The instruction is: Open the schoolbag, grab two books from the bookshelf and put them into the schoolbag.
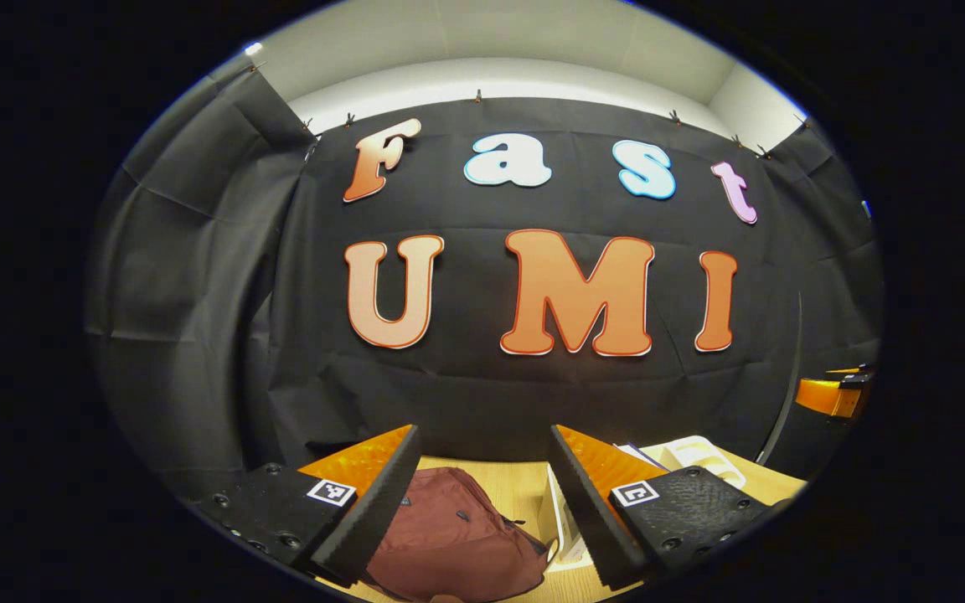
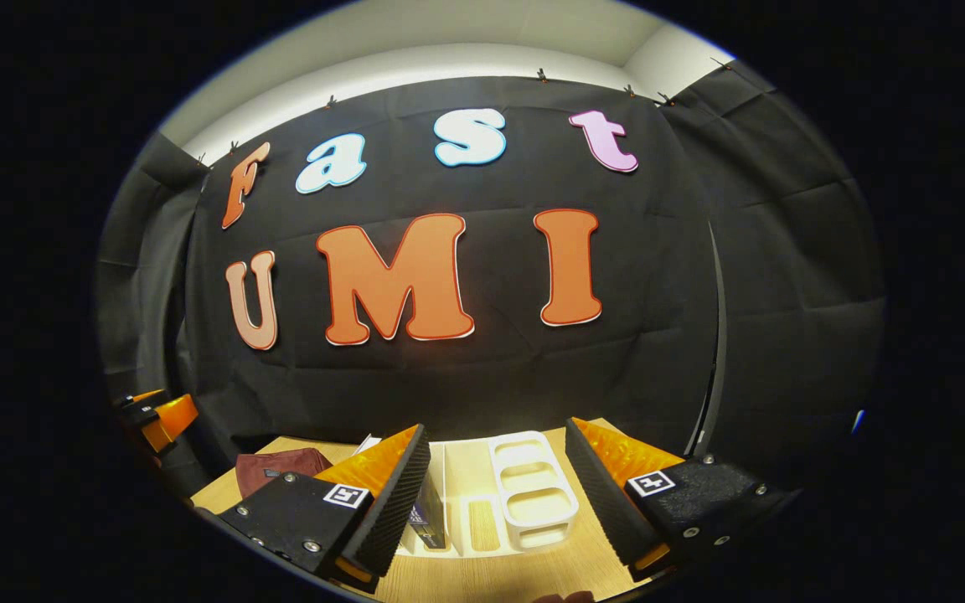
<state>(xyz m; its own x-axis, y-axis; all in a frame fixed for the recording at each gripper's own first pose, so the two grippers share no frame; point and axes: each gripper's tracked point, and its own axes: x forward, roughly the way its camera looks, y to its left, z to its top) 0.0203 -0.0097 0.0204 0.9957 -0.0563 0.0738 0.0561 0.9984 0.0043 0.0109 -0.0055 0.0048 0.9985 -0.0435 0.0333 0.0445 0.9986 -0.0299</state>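
Observation:
A dark red schoolbag (image 1: 449,536) lies on the wooden table, below and between the fingers of my left gripper (image 1: 482,502), which is open and held above it. To its right stands a white bookshelf (image 1: 696,456) with books (image 1: 637,456) in it. In the right gripper view the white bookshelf (image 2: 524,494) sits between the fingers of my right gripper (image 2: 495,494), which is open and empty. A dark book (image 2: 430,515) stands in the rack's left slot. The schoolbag (image 2: 277,467) lies further left. The bag's zip state is hard to tell.
The wooden table (image 2: 491,574) carries the bag and the rack. The other gripper (image 1: 834,394) shows far right in the left gripper view, and far left (image 2: 156,414) in the right gripper view. Black cloth walls close the booth behind and at both sides.

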